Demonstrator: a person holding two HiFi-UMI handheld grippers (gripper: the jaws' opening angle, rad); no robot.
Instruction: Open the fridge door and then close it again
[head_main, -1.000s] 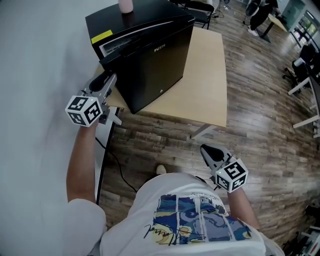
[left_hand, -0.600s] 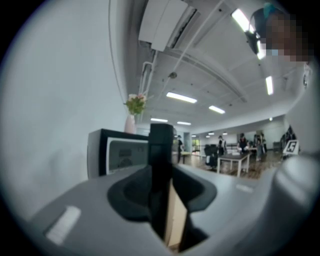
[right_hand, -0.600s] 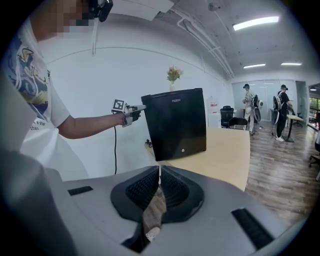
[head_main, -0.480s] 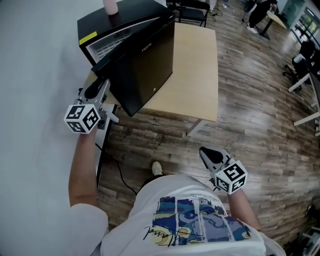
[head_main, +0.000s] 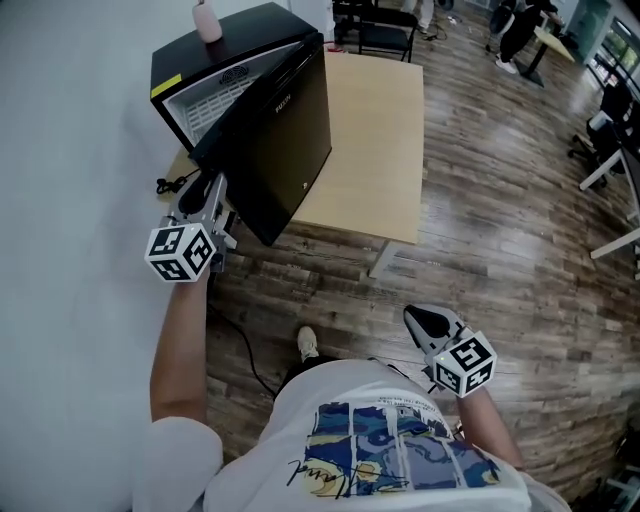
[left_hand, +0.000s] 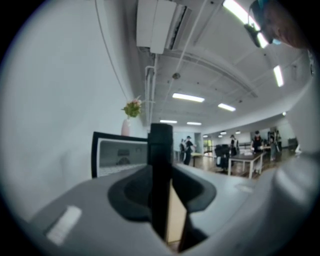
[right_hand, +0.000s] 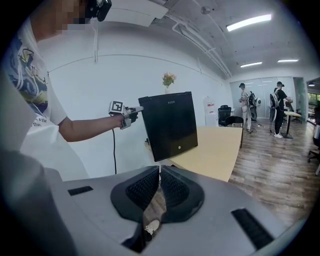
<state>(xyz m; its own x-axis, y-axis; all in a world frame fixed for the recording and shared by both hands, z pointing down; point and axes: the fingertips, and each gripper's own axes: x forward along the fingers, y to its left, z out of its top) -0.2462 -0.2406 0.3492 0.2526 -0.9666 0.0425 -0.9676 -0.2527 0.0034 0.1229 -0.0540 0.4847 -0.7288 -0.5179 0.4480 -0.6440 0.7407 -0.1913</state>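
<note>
**Fridge door ajar, left claw at its edge**

Far left it's all bare white wall (head_main: 70, 150). Out in front of it the left claw (head_main: 207, 186) points level at the free edge of the door (head_main: 285, 140). From above you can't see the meeting point, because the claw's own body covers it. The left gripper view fills that in. The door's black edge stands upright between the jaws, against the left pad (left_hand: 135, 192) with a sliver of gap on the right side. The jaws are closing in on it. Below, a cable (head_main: 240, 345) trails over the floor (head_main: 500, 230) and slips out of sight behind the person's shirt (head_main: 390, 450).

Next along, the fridge (head_main: 235, 45) sits at the left end of the table (head_main: 375, 140), door swung part-way out. Only a wedge of the white inside shows between cabinet and door, and the door masks the rest. On top, a pink vase (head_main: 208, 20) is cut off by the frame's upper edge. The print on the door is too small to read.

Over to the right, the right claw (head_main: 425, 320) hangs low above the floor, well apart from the fridge. Its jaws are drawn together to a thin slit with nothing in them. Through that slit there's just floorboard and a shoe (right_hand: 150, 227). Top right, a chair (head_main: 385, 25) and people (head_main: 520, 30) are clipped by the frame.
</note>
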